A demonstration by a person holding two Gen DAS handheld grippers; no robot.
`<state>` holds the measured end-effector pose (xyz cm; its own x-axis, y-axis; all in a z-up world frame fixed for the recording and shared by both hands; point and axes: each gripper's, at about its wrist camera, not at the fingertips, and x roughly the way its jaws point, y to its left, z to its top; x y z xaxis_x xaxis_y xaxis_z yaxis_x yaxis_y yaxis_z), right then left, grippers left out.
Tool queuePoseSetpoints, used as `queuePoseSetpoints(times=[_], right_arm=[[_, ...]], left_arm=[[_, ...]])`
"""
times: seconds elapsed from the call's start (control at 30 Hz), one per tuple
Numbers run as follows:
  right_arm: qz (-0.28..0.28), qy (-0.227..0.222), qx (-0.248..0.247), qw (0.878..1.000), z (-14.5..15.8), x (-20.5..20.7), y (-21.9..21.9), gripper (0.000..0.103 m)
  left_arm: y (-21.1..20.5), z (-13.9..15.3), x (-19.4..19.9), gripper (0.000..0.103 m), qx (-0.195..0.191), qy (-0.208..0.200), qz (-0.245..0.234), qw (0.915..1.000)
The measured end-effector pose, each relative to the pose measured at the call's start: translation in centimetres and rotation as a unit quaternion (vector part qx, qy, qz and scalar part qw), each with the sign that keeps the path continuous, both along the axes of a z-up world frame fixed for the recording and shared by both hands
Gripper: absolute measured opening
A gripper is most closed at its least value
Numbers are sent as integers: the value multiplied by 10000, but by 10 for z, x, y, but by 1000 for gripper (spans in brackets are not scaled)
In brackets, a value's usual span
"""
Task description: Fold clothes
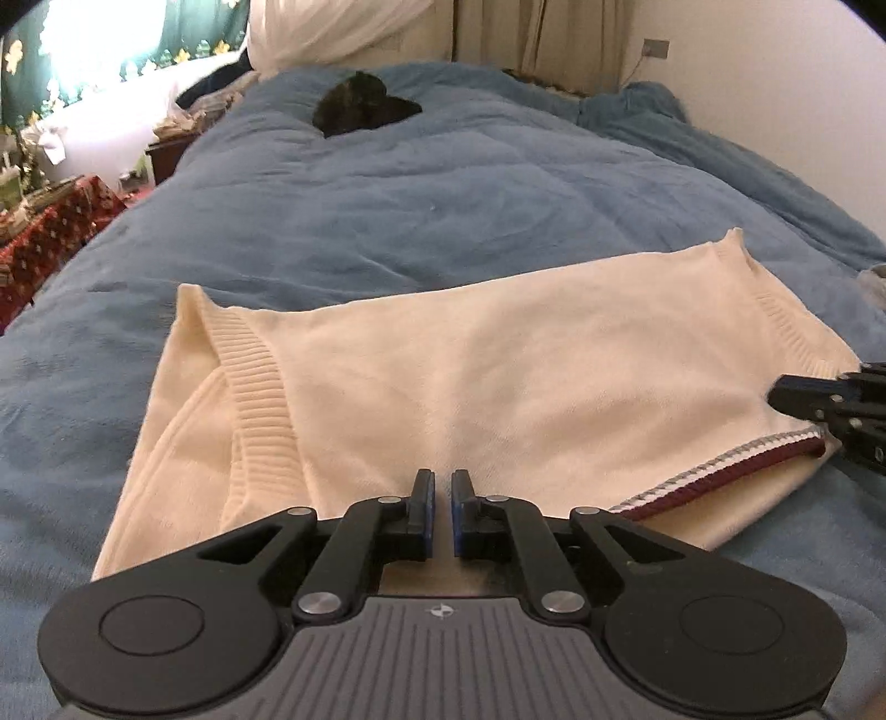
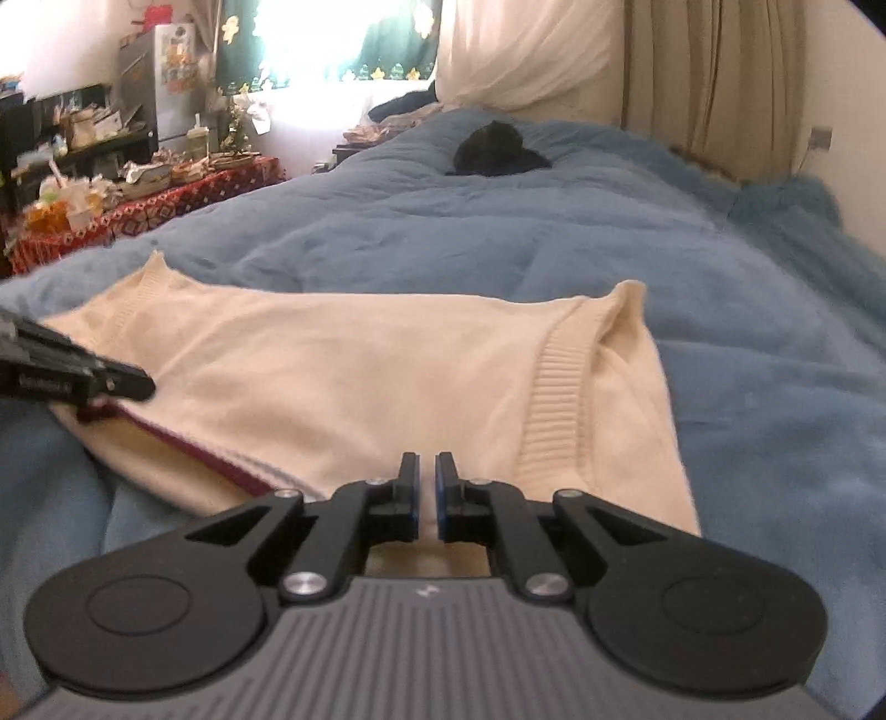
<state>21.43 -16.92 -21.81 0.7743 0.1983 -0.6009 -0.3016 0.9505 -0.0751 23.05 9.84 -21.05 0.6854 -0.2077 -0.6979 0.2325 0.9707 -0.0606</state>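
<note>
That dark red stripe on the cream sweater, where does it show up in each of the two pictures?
Left wrist view: the dark red stripe runs along the sweater's near edge, lower right.
Right wrist view: the stripe lies lower left, partly hidden behind the tongs' frame.
Shared landmark: the black bundle far off on the blue blanket.

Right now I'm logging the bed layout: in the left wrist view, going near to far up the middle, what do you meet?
Left hand-held gripper → cream sweater → blue duvet → dark bundle → white pillow.
</note>
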Motion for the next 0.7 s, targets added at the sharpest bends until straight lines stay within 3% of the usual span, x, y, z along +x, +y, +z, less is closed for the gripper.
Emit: queuePoseSetpoints(times=[0.1, 0.27, 0.4, 0.53, 0.7], right_arm=[[-8, -101, -32, 9999, 6, -15, 3, 7], [-73, -86, 75, 9999, 6, -27, -2, 7], [-209, -257, -99, 9994, 20, -16, -8, 8], [-244, 21, -185, 9995, 17, 15, -14, 7], [-204, 157, -331, 9991, 14, 10, -11, 5]], left_arm=[[-2, 9, -11, 8, -101, -103, 9, 9999], [-10, 7, -33, 13, 329, -311, -150, 9989], [-5, 14, -34, 13, 169, -388, 5, 9991], [-2, 13, -26, 14, 187, -342, 165, 9991], [1, 17, -22, 14, 182, -316, 275, 9990]])
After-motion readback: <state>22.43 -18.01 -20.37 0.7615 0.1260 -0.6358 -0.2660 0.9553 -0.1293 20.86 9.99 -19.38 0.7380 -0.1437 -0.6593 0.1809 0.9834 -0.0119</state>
